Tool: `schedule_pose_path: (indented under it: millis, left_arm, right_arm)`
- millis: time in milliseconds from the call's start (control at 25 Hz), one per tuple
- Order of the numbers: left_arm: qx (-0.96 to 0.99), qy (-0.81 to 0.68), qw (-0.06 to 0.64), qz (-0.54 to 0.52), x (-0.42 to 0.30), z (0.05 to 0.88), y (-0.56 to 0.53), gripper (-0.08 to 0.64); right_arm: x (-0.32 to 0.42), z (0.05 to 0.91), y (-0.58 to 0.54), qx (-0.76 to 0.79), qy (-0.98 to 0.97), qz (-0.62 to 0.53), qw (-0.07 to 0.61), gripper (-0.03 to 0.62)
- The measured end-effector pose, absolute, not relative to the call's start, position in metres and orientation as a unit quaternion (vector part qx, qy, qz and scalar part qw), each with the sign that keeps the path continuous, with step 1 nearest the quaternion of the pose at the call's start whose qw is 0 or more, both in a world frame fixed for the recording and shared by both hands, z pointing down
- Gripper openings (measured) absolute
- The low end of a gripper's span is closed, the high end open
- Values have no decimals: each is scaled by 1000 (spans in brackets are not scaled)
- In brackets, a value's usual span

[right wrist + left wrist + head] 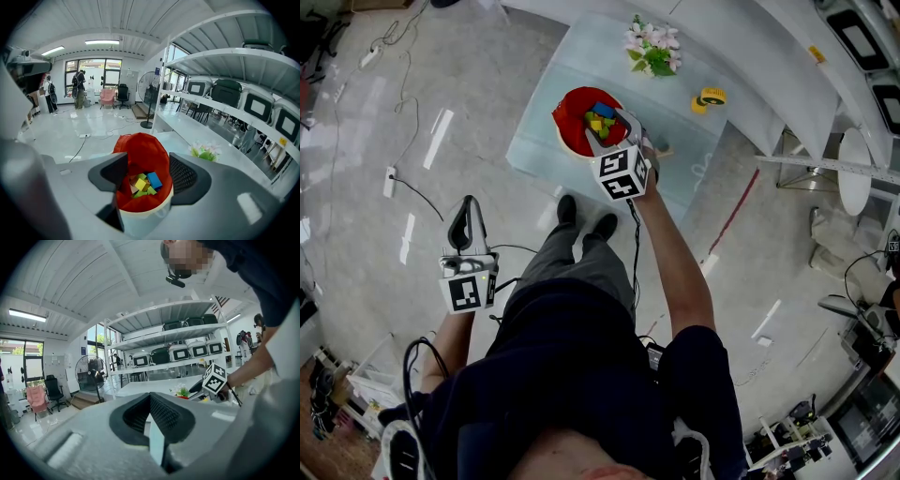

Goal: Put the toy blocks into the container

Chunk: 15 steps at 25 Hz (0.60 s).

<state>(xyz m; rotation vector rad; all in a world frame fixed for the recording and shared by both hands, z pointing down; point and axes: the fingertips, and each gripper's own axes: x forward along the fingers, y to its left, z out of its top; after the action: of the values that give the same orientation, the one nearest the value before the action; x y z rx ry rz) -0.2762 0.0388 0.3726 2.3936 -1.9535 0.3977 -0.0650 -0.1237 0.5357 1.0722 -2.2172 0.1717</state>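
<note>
Person's dark torso [572, 375] at the frame's bottom, left gripper [468, 204] at middle left over the floor, jaws pressed together on nothing, right gripper [614, 127] above centre, jaws wide apart and empty, over the red container [567, 127] on the glass table [572, 66], toy blocks [600, 120] inside it.

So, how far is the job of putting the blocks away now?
Done: several coloured blocks lie in the red container. In hand: nothing; the right tongs hang open over it, the left tongs are shut and empty. Left: I see no loose block on the table, so it looks nearly finished.
</note>
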Motion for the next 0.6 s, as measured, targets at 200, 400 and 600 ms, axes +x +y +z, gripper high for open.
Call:
schedule_pose_path:
  millis: [200, 400, 600]
  left_arm:
    - [772, -622, 10, 128, -271, 371, 36, 2]
    - [775, -619, 12, 128, -265, 370, 32, 2]
    - [779, -613, 8, 131, -258, 370, 30, 0]
  right_arm:
    - [-48, 520, -124, 440, -844, 60, 301, 284]
    - [-26, 515, -124, 465, -834, 66, 290, 299]
    - [-4, 515, -121, 483, -825, 70, 284, 304]
